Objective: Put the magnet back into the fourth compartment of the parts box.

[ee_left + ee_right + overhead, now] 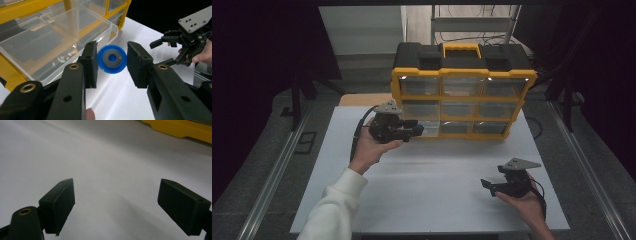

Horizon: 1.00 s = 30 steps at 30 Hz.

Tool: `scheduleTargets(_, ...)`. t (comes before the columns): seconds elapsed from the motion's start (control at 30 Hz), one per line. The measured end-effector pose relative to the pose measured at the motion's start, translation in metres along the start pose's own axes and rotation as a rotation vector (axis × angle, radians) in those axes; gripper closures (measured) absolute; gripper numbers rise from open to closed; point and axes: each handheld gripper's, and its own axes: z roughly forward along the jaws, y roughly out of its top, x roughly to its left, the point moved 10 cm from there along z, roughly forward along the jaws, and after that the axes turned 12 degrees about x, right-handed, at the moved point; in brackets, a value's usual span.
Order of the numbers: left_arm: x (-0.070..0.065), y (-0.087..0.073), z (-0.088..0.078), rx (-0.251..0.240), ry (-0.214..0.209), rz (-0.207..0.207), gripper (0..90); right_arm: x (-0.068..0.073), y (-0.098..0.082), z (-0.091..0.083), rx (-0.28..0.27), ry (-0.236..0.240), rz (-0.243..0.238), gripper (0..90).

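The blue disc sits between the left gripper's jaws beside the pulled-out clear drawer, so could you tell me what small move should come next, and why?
Probably carry the blue disc sideways over the clear drawer and then let go. The left gripper holds the disc edge-on between its pads, just off the drawer's open corner, and the drawer stands pulled out of the yellow organizer. The right gripper waits open above the white table.

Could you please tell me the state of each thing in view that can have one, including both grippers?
Yellow and black plastic drawer organiser: upright on the white table.
Clear plastic drawer: pulled out, apparently empty.
Blue round plastic disc with a grey ring: clamped between the jaws, held off the table.
Left gripper: shut on the disc.
Right gripper: open, empty.
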Motion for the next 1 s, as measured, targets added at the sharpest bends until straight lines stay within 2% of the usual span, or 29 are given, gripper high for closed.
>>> scheduleTargets(0.23,0.002,0.008,-0.003,-0.009,0.003,-0.001,61.8,0.000,0.000,0.000,0.001,-0.001,0.001,14.8)
scheduleTargets(0.33,0.005,0.013,-0.003,-0.019,0.027,-0.006,61.8,0.000,-0.001,0.001,0.006,-0.003,-0.002,14.8)
scheduleTargets(0.6,0.009,0.022,-0.001,-0.016,0.027,0.001,61.8,0.000,-0.001,0.001,0.008,-0.004,-0.003,14.8)
scheduleTargets(1.0,0.032,0.032,0.006,-0.008,0.094,-0.039,61.6,0.000,-0.001,0.000,0.006,-0.005,-0.001,14.8)
